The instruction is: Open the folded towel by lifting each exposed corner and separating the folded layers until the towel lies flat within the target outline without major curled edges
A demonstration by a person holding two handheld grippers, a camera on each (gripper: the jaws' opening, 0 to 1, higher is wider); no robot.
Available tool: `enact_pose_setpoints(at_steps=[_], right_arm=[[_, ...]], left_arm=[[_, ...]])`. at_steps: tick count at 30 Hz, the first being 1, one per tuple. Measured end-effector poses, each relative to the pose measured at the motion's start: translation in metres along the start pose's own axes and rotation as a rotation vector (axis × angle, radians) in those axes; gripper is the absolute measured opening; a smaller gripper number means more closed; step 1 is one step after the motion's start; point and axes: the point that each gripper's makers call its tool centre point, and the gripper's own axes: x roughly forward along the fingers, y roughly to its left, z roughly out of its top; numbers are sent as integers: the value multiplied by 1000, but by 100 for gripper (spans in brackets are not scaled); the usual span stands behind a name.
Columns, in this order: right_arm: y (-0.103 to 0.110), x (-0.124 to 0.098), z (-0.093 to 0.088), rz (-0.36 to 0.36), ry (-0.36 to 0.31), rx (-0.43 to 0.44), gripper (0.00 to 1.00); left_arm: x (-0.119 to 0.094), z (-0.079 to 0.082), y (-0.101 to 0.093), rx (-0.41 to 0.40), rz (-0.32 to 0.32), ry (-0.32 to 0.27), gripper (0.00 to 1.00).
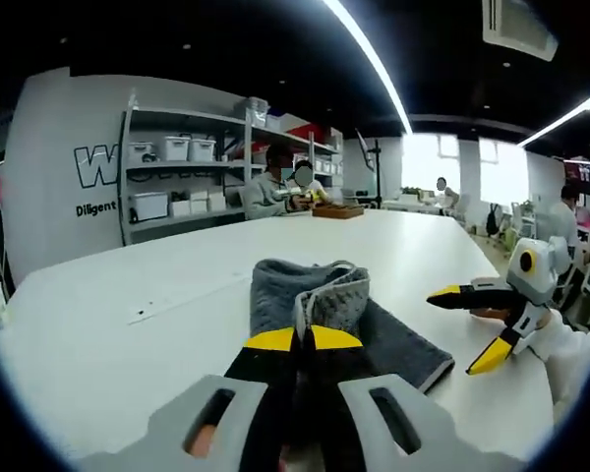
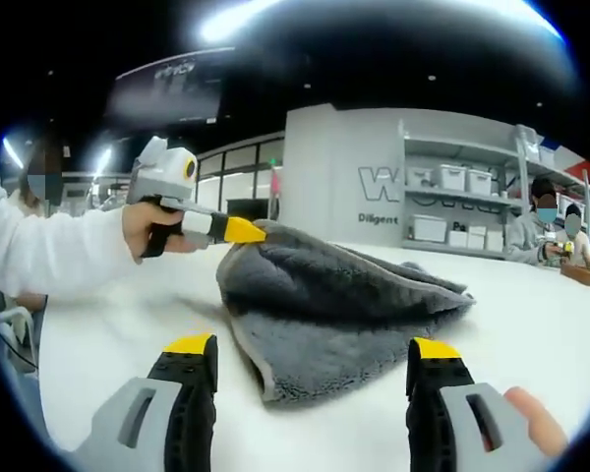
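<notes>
A corner of the grey plush folded towel point(image 1: 344, 315) is pinched between the pressed-together yellow-tipped jaws of the left gripper point(image 1: 303, 339) and raised off the white table point(image 1: 128, 295); the rest lies in a heap on the table surface. In the right gripper view, the same corner is seen held at the towel's upper left edge by the left gripper point(image 2: 244, 230). If only the top layer is caught, the fold could likely drag along rather than separate, or the thick pile could slip free. The right gripper point(image 2: 310, 359) is held with jaws spread wide, the towel's near edge lying between and just beyond its tips, untouched.
</notes>
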Motion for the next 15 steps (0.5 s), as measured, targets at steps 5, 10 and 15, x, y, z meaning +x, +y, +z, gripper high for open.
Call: enact_pose_setpoints(at_steps=[5, 10, 15], right_arm=[[1, 0, -1, 3, 3, -5, 77], [2, 1, -3, 1, 13, -16, 77], [2, 1, -3, 1, 13, -15, 77]], left_arm=[[-6, 2, 10, -27, 20, -18, 3], [-11, 2, 23, -29, 55, -17, 3], [-18, 0, 37, -25, 97, -13, 3]])
